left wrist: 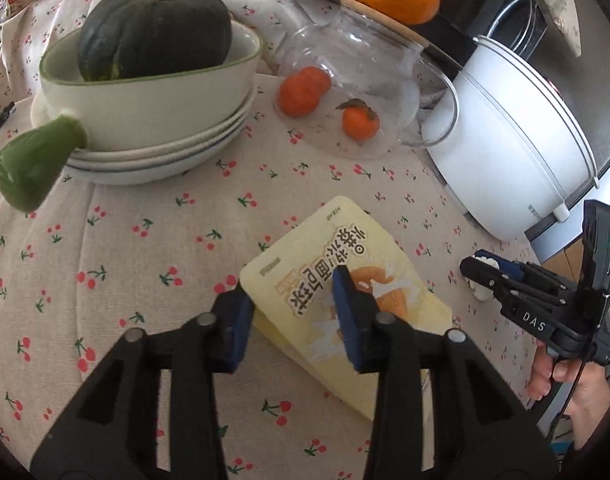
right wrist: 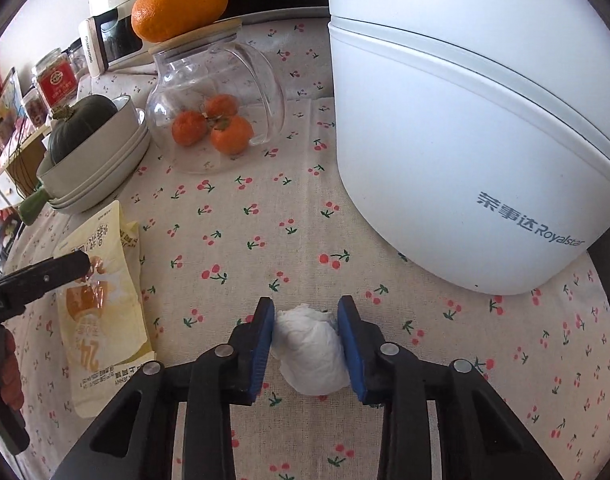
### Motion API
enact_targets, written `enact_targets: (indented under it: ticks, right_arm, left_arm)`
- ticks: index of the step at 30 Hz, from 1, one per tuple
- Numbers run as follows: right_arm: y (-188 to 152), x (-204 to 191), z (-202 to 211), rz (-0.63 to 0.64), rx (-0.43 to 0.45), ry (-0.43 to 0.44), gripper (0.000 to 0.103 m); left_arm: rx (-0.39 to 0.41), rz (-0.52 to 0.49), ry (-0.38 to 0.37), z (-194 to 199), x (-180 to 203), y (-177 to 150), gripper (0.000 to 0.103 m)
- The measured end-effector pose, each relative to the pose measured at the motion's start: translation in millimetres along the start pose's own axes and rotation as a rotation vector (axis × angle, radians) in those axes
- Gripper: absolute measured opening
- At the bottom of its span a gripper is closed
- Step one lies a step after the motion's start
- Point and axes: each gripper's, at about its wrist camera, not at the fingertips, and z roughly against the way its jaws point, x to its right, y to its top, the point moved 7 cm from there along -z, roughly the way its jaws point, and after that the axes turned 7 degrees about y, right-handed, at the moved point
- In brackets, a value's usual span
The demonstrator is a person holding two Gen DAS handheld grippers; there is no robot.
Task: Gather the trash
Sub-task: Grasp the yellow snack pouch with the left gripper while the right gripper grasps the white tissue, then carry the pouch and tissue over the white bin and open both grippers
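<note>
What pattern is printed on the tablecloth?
Small red cherries with green stems on a beige tablecloth; clearest in the right wrist view.

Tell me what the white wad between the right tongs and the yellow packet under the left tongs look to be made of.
Crumpled white wad: soft tissue paper, matte, going by its creases and folds. Flat yellow snack packet: probably thin plastic film, slightly glossy, printed, wrinkled; a clear patch shows in the right wrist view.
</note>
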Motion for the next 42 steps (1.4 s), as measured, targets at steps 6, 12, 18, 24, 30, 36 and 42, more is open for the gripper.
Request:
enact_targets:
  ticks: [6, 12, 18, 24, 30, 36, 42]
  right_arm:
    - [-13, -2, 11, 0.021, -0.019, 0.009, 0.022]
    - [-35, -2, 48, -0.007, -0.007, 0.022, 0.022]
    - [-60, -15, 104, -0.007, 0.029, 0.021, 0.022]
    - [-92, -23, 167, -0.024, 0.076, 0.016, 0.022]
    - [-132, -24, 225, -0.053, 0.087, -0.002, 0.022]
    - [-170, -12, 266, -0.127, 0.081, -0.011, 0.022]
    - [-210, 19, 295, -0.256, 0.060, -0.011, 0.022]
  left_arm:
    - [-0.014, -0.028, 0.011, 7, 14, -15, 0.001]
    - [0.005, -0.010, 0.060, 46, 20, -28, 0.001]
    - [0.065, -0.021, 0.101, 108, 31, -47, 0.001]
    - [0.138, -0.072, 0.096, 177, 49, -78, 0.001]
    - [0.191, -0.104, 0.009, 238, 76, -112, 0.001]
    - [0.237, -0.177, -0.060, 270, 113, -143, 0.001]
    - [0.235, -0.230, -0.162, 277, 160, -168, 0.001]
